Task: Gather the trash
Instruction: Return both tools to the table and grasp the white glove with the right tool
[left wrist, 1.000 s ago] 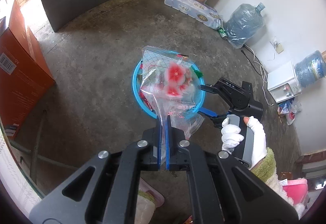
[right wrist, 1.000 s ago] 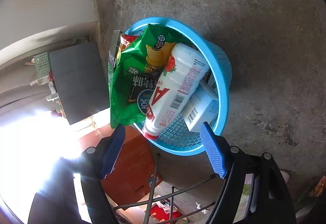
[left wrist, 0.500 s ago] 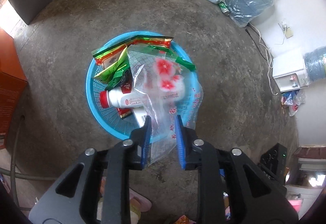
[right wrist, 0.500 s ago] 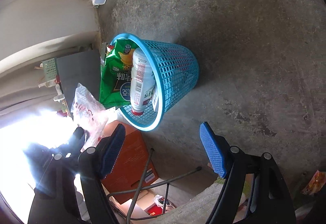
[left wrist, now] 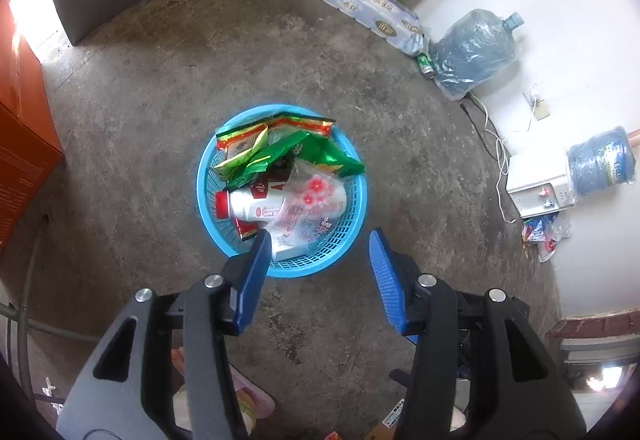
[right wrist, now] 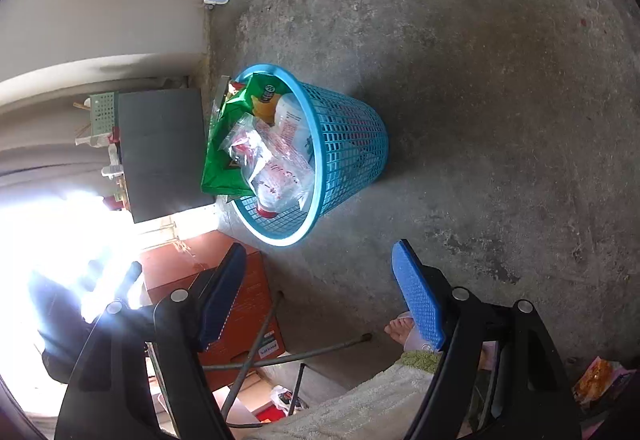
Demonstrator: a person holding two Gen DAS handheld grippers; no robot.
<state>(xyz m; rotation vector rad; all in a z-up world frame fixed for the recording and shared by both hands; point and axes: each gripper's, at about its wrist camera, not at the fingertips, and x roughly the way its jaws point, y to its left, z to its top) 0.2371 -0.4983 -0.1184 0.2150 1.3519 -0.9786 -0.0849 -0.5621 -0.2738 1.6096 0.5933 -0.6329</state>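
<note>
Trash in the blue basket (left wrist: pixel 352 236), both grippers empty.
The clear bag (left wrist: pixel 310 207) lay atop the white bottle (left wrist: pixel 256 204) inside; left gripper (left wrist: pixel 318 276) and right gripper (right wrist: pixel 320 292) hung with jaws spread wide.

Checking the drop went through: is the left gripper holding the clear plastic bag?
No, the left gripper is open and empty, and the clear plastic bag lies in the blue basket.
</note>
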